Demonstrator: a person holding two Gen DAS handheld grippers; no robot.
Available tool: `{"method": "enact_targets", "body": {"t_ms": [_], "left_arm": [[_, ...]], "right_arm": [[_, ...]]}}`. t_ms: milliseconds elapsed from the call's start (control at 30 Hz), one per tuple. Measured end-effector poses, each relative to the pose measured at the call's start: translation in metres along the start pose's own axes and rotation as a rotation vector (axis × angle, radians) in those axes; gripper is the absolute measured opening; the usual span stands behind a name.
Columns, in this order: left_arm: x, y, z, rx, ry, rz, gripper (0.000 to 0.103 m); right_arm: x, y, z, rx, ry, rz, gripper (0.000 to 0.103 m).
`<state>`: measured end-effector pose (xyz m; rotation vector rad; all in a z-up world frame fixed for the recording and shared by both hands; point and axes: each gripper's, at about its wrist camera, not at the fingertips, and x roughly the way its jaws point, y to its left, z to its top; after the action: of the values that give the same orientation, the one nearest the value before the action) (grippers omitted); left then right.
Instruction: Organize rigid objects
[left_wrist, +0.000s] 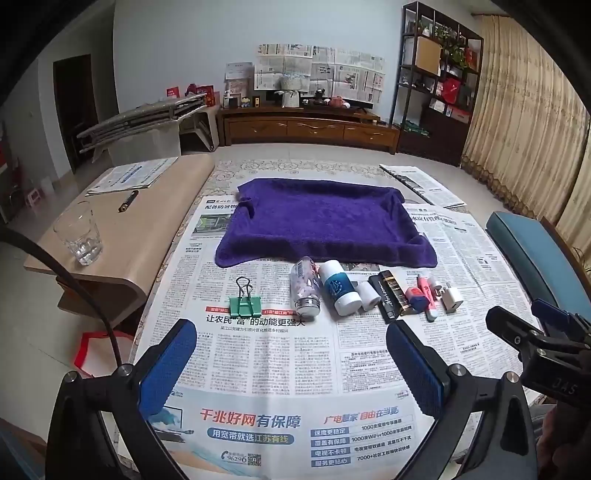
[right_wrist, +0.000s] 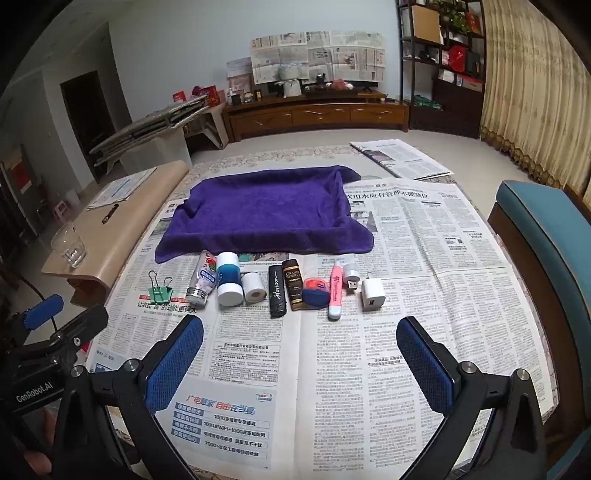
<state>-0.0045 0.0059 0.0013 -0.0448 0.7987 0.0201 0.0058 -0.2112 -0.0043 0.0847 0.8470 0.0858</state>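
Ten or so small items lie in a row (right_wrist: 273, 288) on the newspapered worktop (right_wrist: 424, 277), long axes pointing away, just before a purple towel (right_wrist: 266, 218). Both grippers, left gripper (left_wrist: 291, 365) and right gripper (right_wrist: 299, 363), hover short of it, jaws wide, empty; the right is perhaps nearer the white charger (right_wrist: 373, 294).

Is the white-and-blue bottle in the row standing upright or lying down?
Lying down. The white-and-blue bottle rests on its side on the newspaper, its round white end facing the camera.
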Motion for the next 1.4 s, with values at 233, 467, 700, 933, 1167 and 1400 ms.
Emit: {"method": "enact_targets", "body": {"t_ms": [233,467,700,933,1167,1400], "left_arm": [[0.006,0.006,0.0,-0.044,0.002,-0.043,0.103],[0.011,0.004,0.001,-0.029,0.006,0.007,0.103],[0.009,0.001,0.0,-0.012,0.003,0.017,0.103],[0.01,0.002,-0.002,-0.009,0.011,0.012,0.103],[0.012,0.001,-0.003,-0.009,0.015,0.012,0.103],[0.012,0.001,-0.004,-0.008,0.018,0.012,0.103]], "right_arm": [[0.002,0.0,-0.001,-0.012,0.002,-0.013,0.103],[-0.002,0.002,-0.002,-0.036,-0.008,-0.009,0.103],[-0.003,0.004,-0.002,-0.039,-0.009,-0.007,0.103],[-0.003,0.001,-0.002,-0.036,-0.009,-0.01,0.103],[-0.004,0.0,-0.003,-0.039,-0.004,-0.006,0.103],[-0.005,-0.002,-0.003,-0.036,-0.007,-0.006,0.103]]}}
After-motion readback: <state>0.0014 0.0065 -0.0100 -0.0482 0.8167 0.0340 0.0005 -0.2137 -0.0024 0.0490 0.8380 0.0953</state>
